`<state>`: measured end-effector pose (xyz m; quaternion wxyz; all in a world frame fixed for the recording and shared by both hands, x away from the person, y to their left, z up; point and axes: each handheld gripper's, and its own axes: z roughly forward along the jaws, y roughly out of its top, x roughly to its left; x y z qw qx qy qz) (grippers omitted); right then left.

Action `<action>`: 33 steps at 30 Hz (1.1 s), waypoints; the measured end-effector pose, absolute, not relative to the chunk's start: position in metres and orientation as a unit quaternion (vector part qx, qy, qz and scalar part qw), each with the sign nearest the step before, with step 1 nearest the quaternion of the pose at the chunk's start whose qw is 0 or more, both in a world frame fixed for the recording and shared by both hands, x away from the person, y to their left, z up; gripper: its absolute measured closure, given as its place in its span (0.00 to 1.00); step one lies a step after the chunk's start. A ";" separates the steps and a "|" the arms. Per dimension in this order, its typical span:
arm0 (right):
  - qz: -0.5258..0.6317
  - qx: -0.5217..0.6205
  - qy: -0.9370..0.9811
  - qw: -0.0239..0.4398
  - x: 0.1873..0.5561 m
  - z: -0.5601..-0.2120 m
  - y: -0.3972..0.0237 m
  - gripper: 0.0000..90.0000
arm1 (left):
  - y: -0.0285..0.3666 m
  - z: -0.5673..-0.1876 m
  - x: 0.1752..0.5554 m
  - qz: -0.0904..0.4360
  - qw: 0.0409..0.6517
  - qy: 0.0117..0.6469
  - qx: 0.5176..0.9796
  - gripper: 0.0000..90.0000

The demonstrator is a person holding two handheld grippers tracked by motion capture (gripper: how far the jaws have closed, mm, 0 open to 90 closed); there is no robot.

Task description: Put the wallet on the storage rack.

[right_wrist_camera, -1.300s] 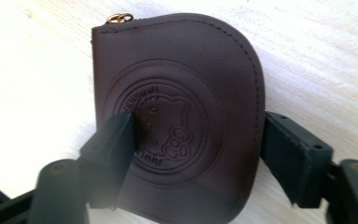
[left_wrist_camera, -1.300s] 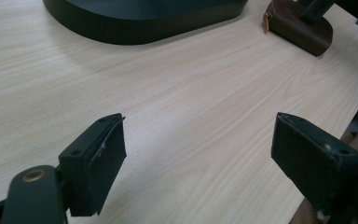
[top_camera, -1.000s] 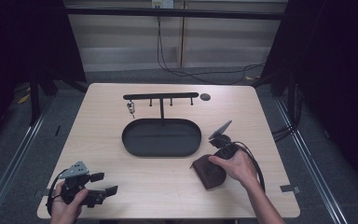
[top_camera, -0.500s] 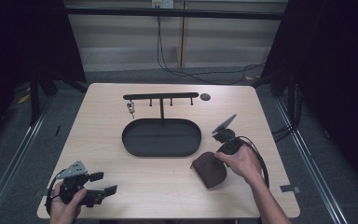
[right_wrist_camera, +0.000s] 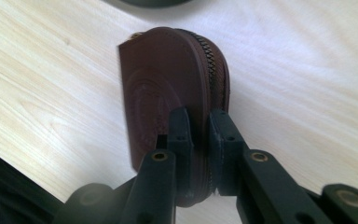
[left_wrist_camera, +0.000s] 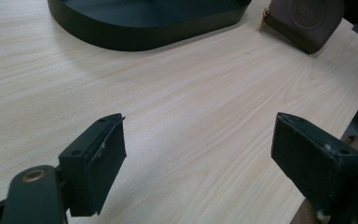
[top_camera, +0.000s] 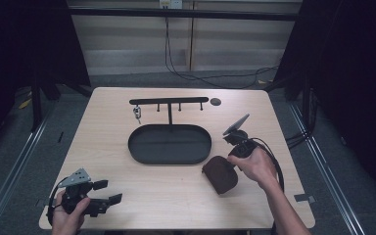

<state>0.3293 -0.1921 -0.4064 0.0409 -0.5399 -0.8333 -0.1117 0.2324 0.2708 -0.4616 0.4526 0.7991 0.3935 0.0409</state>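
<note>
A light wooden table (top_camera: 127, 147) stands in the middle of the frame on a grey floor (top_camera: 24, 156). Metal rails (top_camera: 10, 169) run along the floor at lower left and lower right. Behind, at the top, is a pale panelled wall (top_camera: 127, 44) with black cables (top_camera: 176, 68) hanging down. Dark curtains (top_camera: 24, 44) fill both upper corners.

The oval tray (top_camera: 169, 144) lies at the middle of the table (top_camera: 127, 196); the hook stand (top_camera: 169, 102) rises from the tray's far edge, a key (top_camera: 137, 113) hanging at its left end; a small disc (top_camera: 215, 102) lies beyond the tray, to its right; the pouch (top_camera: 220, 174) sits at the tray's near right, the right gripper (right_wrist_camera: 198, 126) on it; the left gripper (top_camera: 108, 200) is well apart, near left of the tray.
</note>
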 end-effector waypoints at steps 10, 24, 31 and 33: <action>-0.094 -0.553 -0.828 0.025 0.334 -0.391 -0.193 0.93 | 0.272 -0.461 0.233 0.046 0.455 0.398 0.795 0.19; -0.079 -0.555 -0.828 0.022 0.339 -0.374 -0.192 0.92 | 0.273 -0.461 0.233 0.045 0.455 0.401 0.794 0.19; -0.069 -0.556 -0.828 0.017 0.341 -0.366 -0.193 0.92 | 0.272 -0.461 0.234 0.044 0.453 0.397 0.797 0.19; -0.066 -0.555 -0.829 0.017 0.341 -0.364 -0.193 0.92 | 0.272 -0.461 0.234 0.043 0.454 0.397 0.796 0.19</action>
